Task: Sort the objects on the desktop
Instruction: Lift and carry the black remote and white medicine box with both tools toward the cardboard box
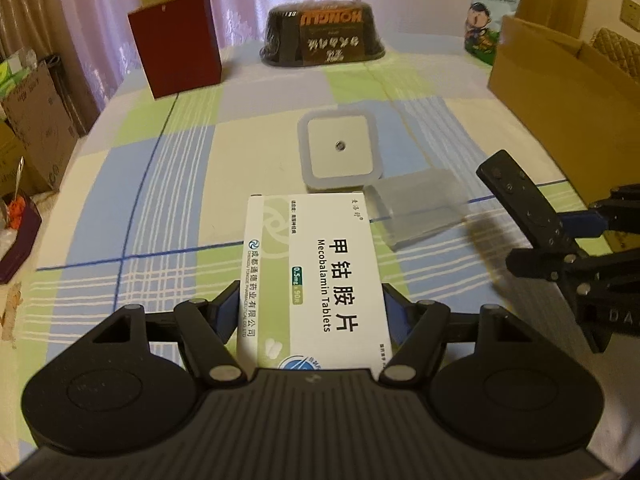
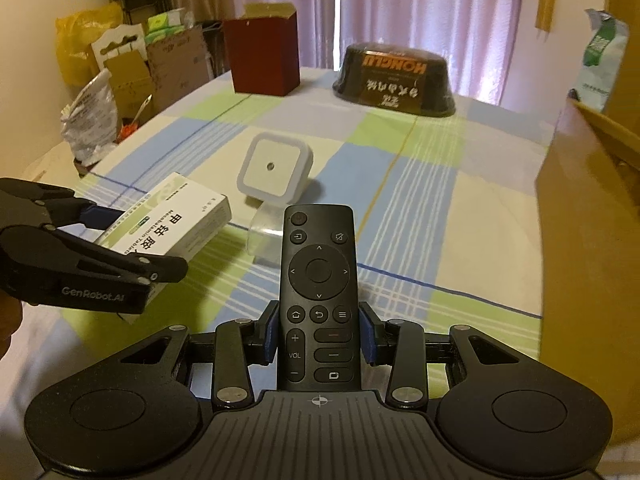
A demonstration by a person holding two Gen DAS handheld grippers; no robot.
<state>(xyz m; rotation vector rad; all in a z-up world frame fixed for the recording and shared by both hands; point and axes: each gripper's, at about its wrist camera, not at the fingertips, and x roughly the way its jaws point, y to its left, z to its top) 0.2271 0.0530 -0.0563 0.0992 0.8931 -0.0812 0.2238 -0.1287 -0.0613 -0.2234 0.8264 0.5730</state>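
A: Item one, left gripper (image 1: 310, 312)?
B: Clamped on the pill box (image 1: 312, 280), long axis running straight out along the fingers, lifted off the tablecloth (image 1: 168, 184).

A: Item two, right gripper (image 2: 319, 338)?
B: Closed on the remote (image 2: 319, 292), held by its lower half, long axis forward, buttons up.

A: Still on the table?
B: Night light (image 1: 339, 151) and a clear case (image 1: 420, 210) just beside it, both ahead, between the two grippers.

A: Destinations?
B: My guess: the cardboard box (image 1: 560, 92) to the right, nearer the right gripper; the red box (image 1: 176, 40) far left, nearer the left.

A: Unclear?
B: The cardboard box's inside is hidden and its far side is cut off. Whether the clear case holds anything, I cannot tell.
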